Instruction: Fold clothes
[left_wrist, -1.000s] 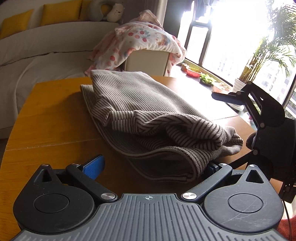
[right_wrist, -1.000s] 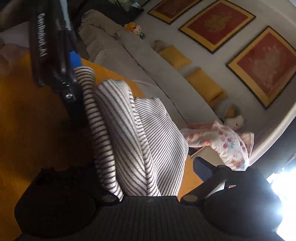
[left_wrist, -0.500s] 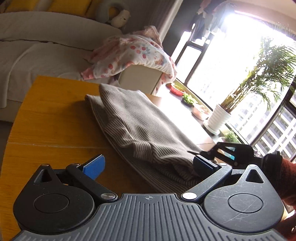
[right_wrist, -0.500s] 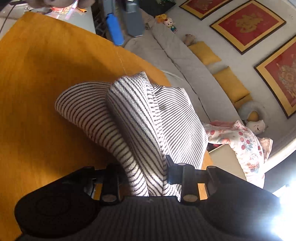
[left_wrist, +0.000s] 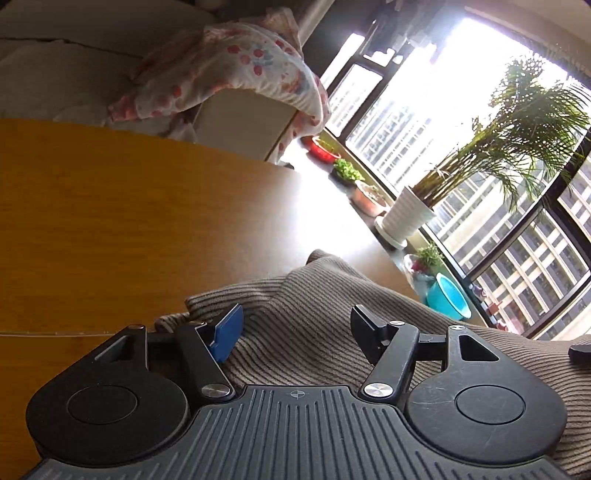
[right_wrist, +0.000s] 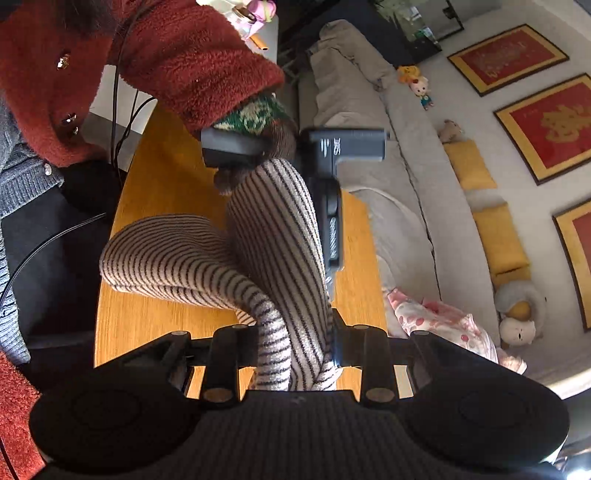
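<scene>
Currently, the striped garment (right_wrist: 266, 251) hung bunched above the wooden table (right_wrist: 162, 184), one end pinched in the right gripper (right_wrist: 295, 354), which was clamped on a thick roll of the fabric, the other end reaching up to the left gripper (right_wrist: 332, 206). Its jaws had just been closing, with cloth (left_wrist: 325, 317) lying between them; the blue pad (left_wrist: 227, 334) touched the fabric, but the far finger (left_wrist: 364, 328) appeared to stand clear, so the grip was judged not yet made. The step in hand was judged to be lifting the garment by two points to spread or re-lay it for a fold. The next move called for the left jaws to finish closing on an edge, then both hands to draw apart and lay the cloth flat. Only the right wrist view showed the hanging loop, the person's red sleeve (right_wrist: 192, 62), the sofa (right_wrist: 388, 122) and framed pictures (right_wrist: 546, 125). Only the left wrist view showed the window (left_wrist: 461, 122), the potted palm (left_wrist: 517, 122) and the floral blanket (left_wrist: 236, 70).
</scene>
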